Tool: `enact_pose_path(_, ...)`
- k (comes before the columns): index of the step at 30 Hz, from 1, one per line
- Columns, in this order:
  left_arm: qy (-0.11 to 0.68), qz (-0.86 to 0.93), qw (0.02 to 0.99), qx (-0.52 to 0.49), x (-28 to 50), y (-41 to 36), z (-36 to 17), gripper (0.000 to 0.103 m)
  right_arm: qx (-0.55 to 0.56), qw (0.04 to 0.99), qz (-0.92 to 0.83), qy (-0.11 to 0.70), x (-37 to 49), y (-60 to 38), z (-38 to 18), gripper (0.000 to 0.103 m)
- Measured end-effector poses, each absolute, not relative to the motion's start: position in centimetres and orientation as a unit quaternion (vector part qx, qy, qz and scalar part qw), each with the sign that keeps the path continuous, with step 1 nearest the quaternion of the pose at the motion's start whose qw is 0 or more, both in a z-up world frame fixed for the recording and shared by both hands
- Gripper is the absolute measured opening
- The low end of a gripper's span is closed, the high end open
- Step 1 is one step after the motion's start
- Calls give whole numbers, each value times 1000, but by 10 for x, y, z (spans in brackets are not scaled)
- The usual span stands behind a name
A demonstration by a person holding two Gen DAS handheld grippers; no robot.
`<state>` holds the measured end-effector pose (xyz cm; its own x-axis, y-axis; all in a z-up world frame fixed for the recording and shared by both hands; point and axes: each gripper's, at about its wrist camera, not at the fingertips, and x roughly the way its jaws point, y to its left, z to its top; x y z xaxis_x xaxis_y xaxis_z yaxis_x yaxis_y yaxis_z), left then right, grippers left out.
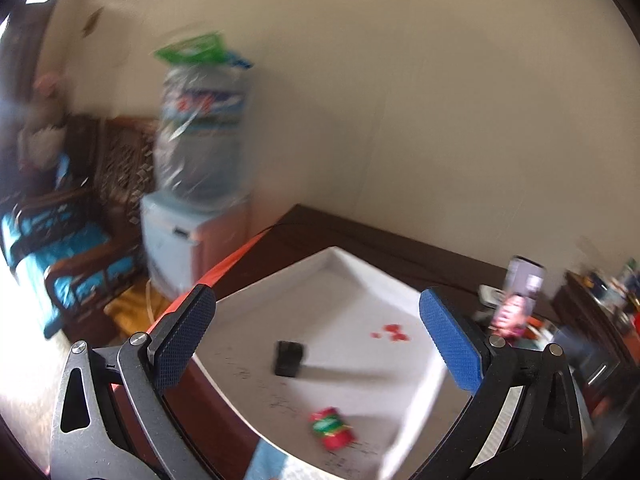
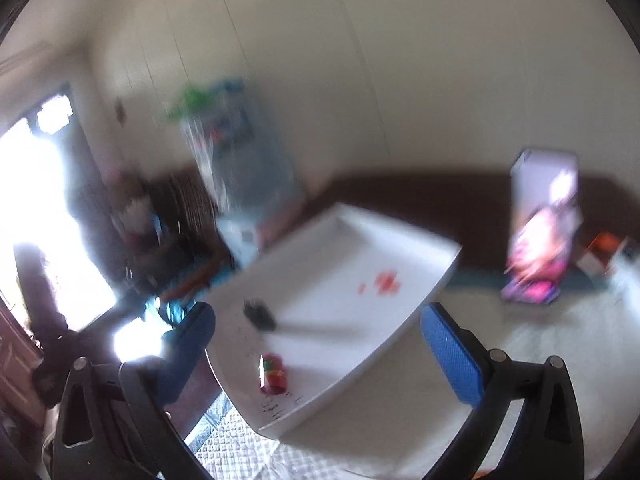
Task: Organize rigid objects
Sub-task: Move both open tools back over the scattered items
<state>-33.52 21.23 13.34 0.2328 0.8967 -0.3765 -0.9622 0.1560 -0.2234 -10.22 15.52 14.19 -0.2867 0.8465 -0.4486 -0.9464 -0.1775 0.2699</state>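
A white tray lies on the dark table, also in the right wrist view. In it lie a small black block, a small red and green packet and some red specks. My left gripper is open and empty above the tray's near part. My right gripper is open and empty above the tray's near right edge. Both views are blurred.
A tall printed box stands right of the tray on a white cloth; it also shows in the left wrist view. A water dispenser with a wrapped bottle stands beyond the table's left end. A wooden armchair is far left.
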Motion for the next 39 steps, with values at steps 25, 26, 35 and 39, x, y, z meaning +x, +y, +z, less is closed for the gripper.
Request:
enact_pose_path(25,438,259,857,-76,-147,156,24,64,62,660,666,342,134,-23,86,103)
enact_pose_path(26,438,255,858,-79,-145,155,23,63,62,660,667,341,134,-25,85,103)
enact_pose_path(35,452,191,862,-125,-121,168,19,59,47,649,668,362,134,-18,68,103)
enact_pose_path(39,468,201,852,-123,-116,177,13,59,52,642,668,373,136,-18,66,103)
